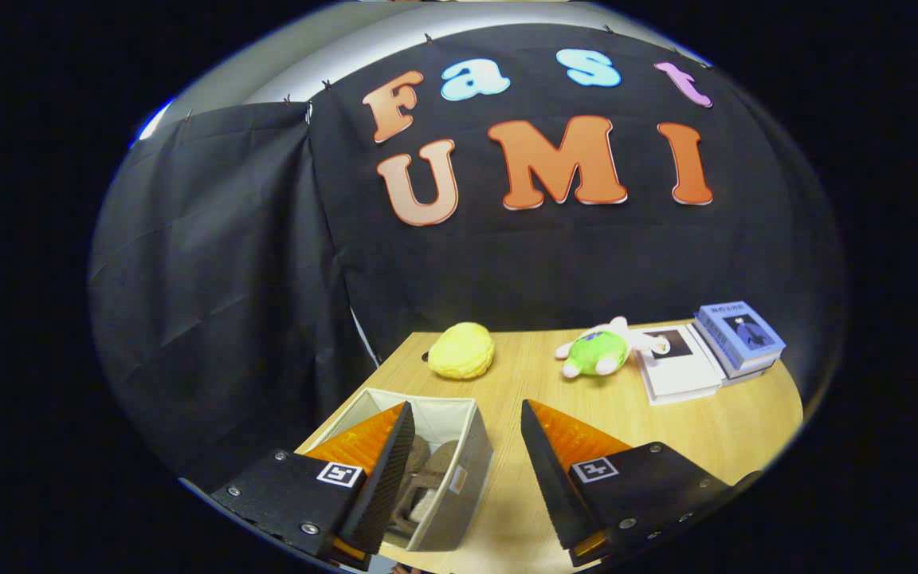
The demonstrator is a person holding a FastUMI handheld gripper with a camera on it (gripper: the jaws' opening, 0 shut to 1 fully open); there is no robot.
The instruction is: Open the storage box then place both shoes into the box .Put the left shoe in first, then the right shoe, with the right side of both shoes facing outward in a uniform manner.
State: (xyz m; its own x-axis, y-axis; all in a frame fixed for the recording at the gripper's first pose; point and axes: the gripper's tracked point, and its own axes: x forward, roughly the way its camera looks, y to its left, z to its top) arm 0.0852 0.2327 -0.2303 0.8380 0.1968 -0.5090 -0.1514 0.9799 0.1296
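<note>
A grey fabric storage box (468,470) stands open on the wooden table, partly under my left finger. Inside it lie brownish-grey shoes (427,474), packed side by side; I cannot tell which way they face. My gripper (467,418) hovers above the box and the table with its fingers spread wide and nothing between them. The left finger (383,466) covers the box's left part.
Beyond the fingers on the wooden table (666,430) lie a yellow round plush (463,351), a green and white plush toy (602,351), a white book (678,363) and a stack of blue books (739,336). Black cloth walls stand behind and to the left.
</note>
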